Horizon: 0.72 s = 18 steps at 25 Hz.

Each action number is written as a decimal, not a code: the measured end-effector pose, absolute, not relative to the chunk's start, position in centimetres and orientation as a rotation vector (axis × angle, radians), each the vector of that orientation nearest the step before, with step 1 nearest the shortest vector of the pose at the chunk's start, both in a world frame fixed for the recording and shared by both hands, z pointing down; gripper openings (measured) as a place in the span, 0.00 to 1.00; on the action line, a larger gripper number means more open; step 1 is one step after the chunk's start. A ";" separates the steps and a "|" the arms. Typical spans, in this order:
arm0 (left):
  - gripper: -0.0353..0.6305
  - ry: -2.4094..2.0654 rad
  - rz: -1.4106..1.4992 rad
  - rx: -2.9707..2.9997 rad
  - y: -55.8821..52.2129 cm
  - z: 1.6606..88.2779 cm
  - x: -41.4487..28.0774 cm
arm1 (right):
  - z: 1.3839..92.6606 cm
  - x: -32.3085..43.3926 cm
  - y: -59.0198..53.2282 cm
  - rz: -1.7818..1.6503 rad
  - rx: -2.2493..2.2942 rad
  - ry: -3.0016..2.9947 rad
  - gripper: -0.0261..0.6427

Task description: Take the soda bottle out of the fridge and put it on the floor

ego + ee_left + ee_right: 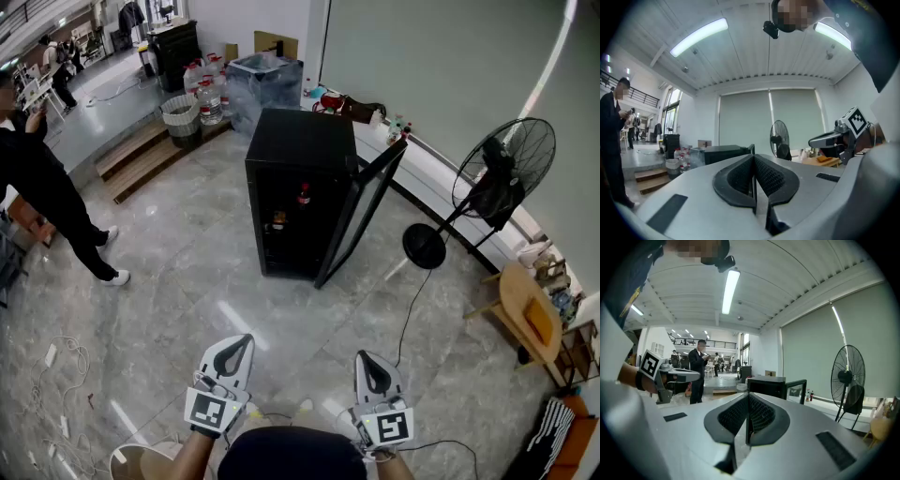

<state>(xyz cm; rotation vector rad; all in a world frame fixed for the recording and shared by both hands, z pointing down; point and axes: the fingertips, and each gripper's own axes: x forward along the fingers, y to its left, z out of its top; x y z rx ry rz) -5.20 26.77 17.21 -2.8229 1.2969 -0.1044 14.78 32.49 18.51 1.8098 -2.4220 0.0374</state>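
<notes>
A black fridge [295, 159] stands on the marble floor ahead, with its glass door [361, 211] swung open to the right. Inside, on an upper shelf, a dark soda bottle with a red cap [304, 195] stands upright. Both grippers are held low and close to my body, well short of the fridge. My left gripper [242, 343] is shut and empty, its pads meeting [753, 161]. My right gripper [364, 358] is shut too, with nothing between its jaws [748, 401]. The fridge [766, 384] shows beyond the right jaws.
A standing fan [497, 183] with a trailing cord is right of the fridge. A person in black [47, 197] stands at the left. A wooden chair [530, 314] is at the right. A bin and water bottles [187, 112] are by wooden steps behind. Cables [56, 375] lie lower left.
</notes>
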 end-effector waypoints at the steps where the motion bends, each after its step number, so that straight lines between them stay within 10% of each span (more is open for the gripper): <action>1: 0.08 1.298 -0.098 -2.830 27.0 17.1 -4.8 | 18.4 15.1 32.6 0.010 1.800 -2.421 0.03; 18: 0.08 1.317 -0.153 -2.796 29.0 17.4 2.2 | 18.5 19.3 32.0 -0.063 1.784 -2.535 0.03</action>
